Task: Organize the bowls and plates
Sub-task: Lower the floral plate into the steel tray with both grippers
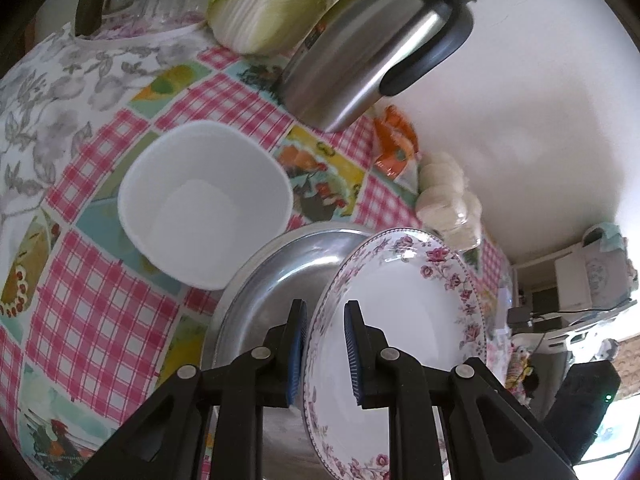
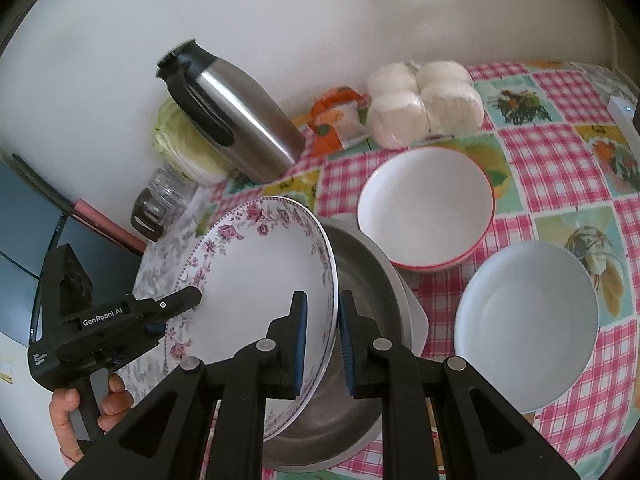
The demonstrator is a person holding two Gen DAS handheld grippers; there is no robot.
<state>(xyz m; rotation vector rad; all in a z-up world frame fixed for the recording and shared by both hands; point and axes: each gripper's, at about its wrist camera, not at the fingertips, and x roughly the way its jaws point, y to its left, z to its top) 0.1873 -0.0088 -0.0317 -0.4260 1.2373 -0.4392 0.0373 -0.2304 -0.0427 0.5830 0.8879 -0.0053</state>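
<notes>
Both grippers, left point(image 1: 325, 350) and right point(image 2: 322, 344), clamp the plate point(image 2: 260, 280) over the pan point(image 2: 360, 280) (not yet seated); three bowls point(image 2: 426, 204) remain loose.

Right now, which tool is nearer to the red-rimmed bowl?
Right. The right tool grips the floral plate on the edge facing the red-rimmed bowl; the left tool grips the plate's far edge.

Plate point(image 2: 264, 280) tilting over the metal bowl point(image 2: 360, 280) on the table point(image 2: 560, 168). In the right wrist view, two bowls point(image 2: 426, 204) point(image 2: 524, 320) sitting right of it, flask point(image 2: 236, 120) and cabbage point(image 2: 180, 148) standing behind, buns point(image 2: 424, 104) lying behind the bowls.
</notes>
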